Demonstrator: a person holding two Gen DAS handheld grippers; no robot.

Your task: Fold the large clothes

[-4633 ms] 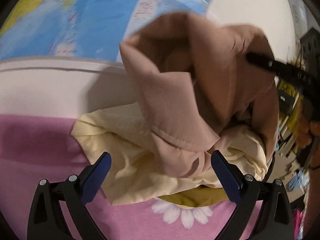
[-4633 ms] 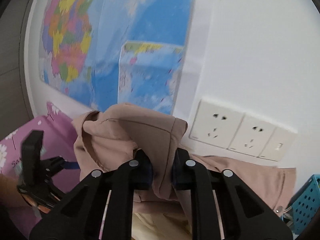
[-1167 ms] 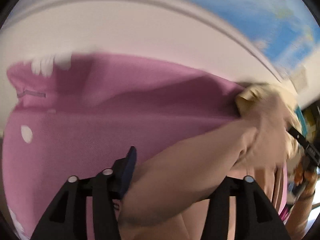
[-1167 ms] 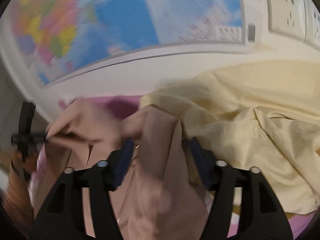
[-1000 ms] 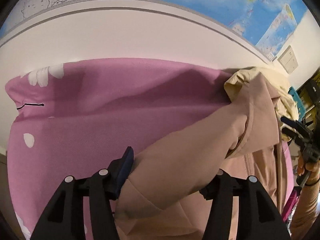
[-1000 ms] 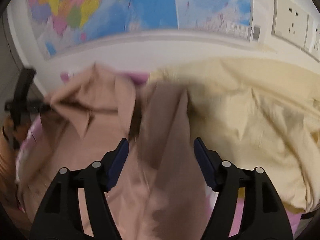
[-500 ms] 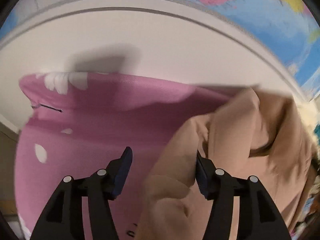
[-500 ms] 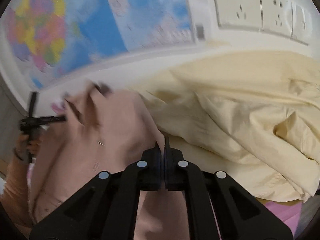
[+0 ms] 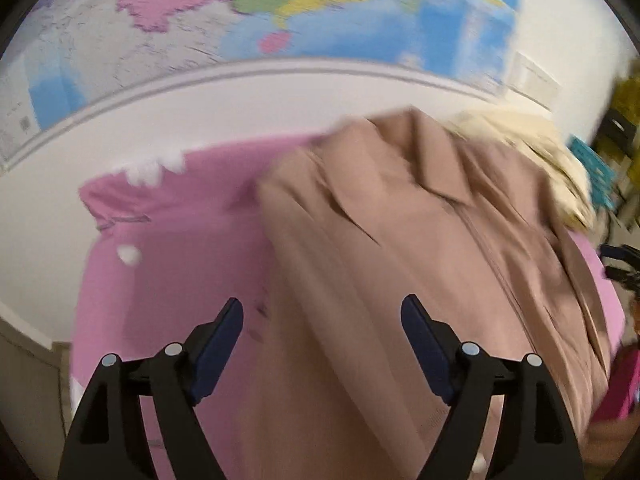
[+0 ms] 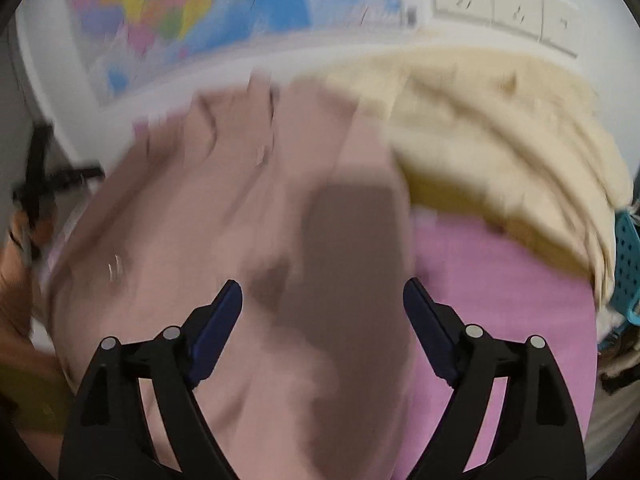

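Observation:
A tan-pink jacket (image 9: 420,264) with a collar and front zip lies spread on the pink flowered cloth (image 9: 172,248). It also shows in the right wrist view (image 10: 224,240), blurred. My left gripper (image 9: 322,316) is open and empty above the jacket's lower part. My right gripper (image 10: 322,300) is open and empty above the jacket's right side. The left gripper shows at the left edge of the right wrist view (image 10: 36,184). The right gripper shows at the right edge of the left wrist view (image 9: 622,264).
A crumpled pale yellow garment (image 10: 500,132) lies at the far right of the pink cloth (image 10: 500,280), also in the left wrist view (image 9: 532,148). A map (image 9: 280,12) and sockets (image 10: 500,0) are on the wall. A blue basket (image 10: 626,256) stands at right.
Both grippers have let go of the jacket and opened; the right was shut on it half a second ago. The jacket has dropped and now lies spread flat on the pink cloth.

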